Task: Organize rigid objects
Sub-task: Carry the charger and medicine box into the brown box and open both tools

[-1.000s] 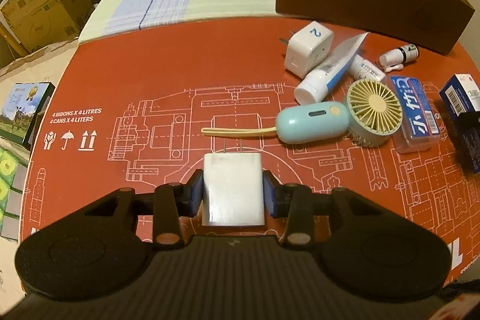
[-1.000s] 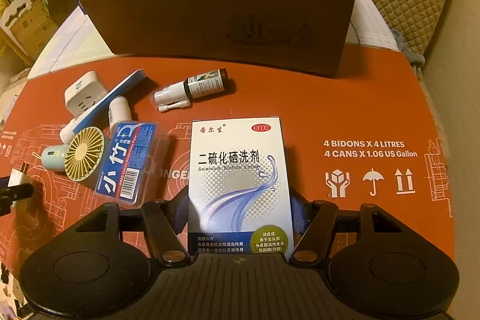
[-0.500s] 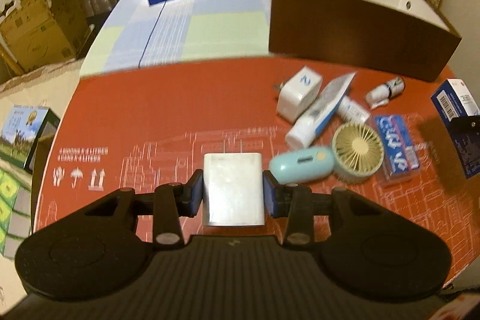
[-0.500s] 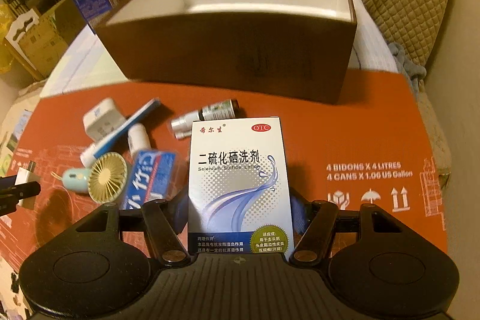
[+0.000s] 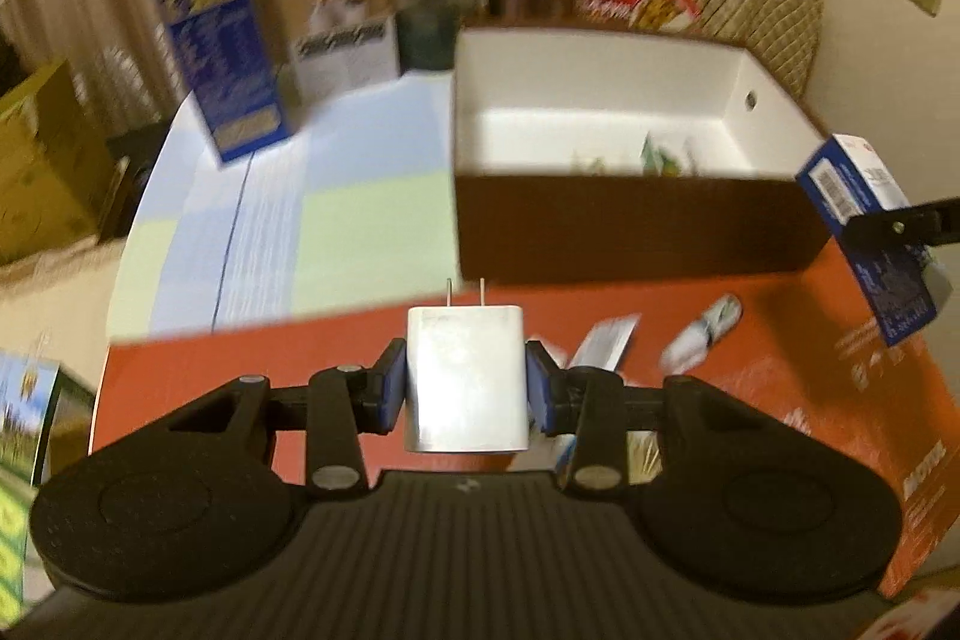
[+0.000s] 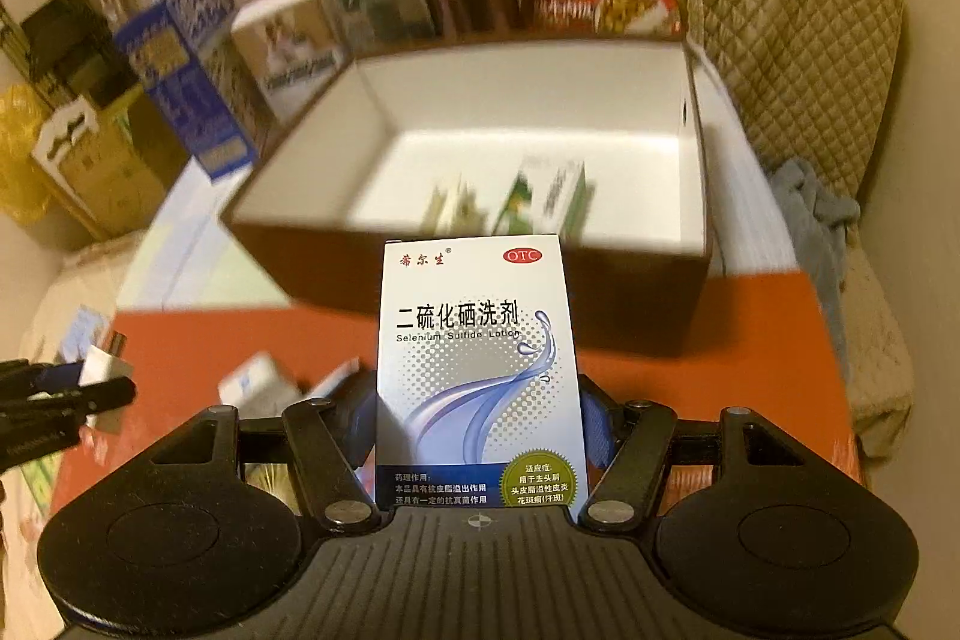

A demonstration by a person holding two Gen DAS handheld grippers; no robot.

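Now left tool [image 5: 467,388] pinching white charger [image 5: 465,379], right tool [image 6: 478,418] pinching lotion box [image 6: 477,370].

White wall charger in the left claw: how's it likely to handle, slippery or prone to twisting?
The charger looks like a rigid glossy block, so probably slick against the left claw pads. Flat parallel sides are pinched squarely, so twisting seems unlikely. Likely light for its size; the thin prongs pointing away are the part most easily bent if it lands prong-first in the box.
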